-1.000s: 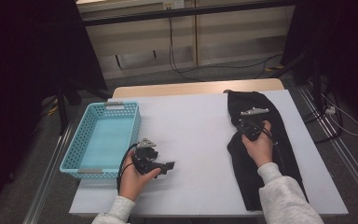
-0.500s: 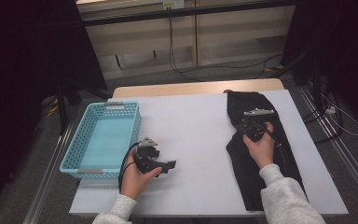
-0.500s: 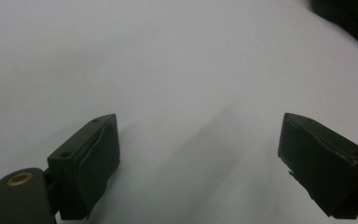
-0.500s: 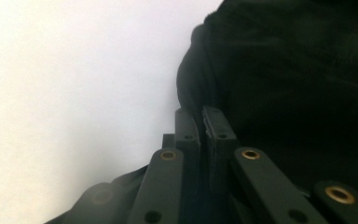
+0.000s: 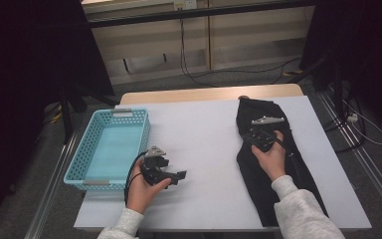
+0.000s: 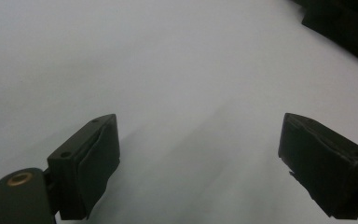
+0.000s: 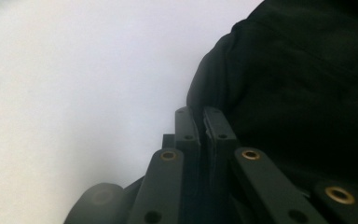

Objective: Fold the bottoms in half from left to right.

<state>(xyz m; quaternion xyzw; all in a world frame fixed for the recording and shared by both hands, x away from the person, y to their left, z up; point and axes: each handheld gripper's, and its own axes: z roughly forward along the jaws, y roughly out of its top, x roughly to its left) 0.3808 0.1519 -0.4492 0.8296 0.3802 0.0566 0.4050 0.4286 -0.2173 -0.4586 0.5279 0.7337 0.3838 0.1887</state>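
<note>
Black cloth (image 5: 273,164), a long dark garment, lies along the right side of the white table (image 5: 204,134), well apart from the turquoise basket (image 5: 110,149) at the left edge. Nothing lies between them. Right gripper (image 7: 204,114) rests at the garment's left edge, jaws pressed together, touching the fabric. Left gripper (image 6: 200,154) gapes wide over bare tabletop beside the basket.

A plain black cloth garment (image 5: 268,164) lies on a pale white worktop (image 5: 204,139) edged in light wood; a turquoise plastic basket (image 5: 110,149) shows a perforated lattice pattern and grey handle strips; both black grippers' fingers (image 6: 91,161) carry brass-coloured rivets; the person's sleeves (image 5: 303,211) are light grey.
</note>
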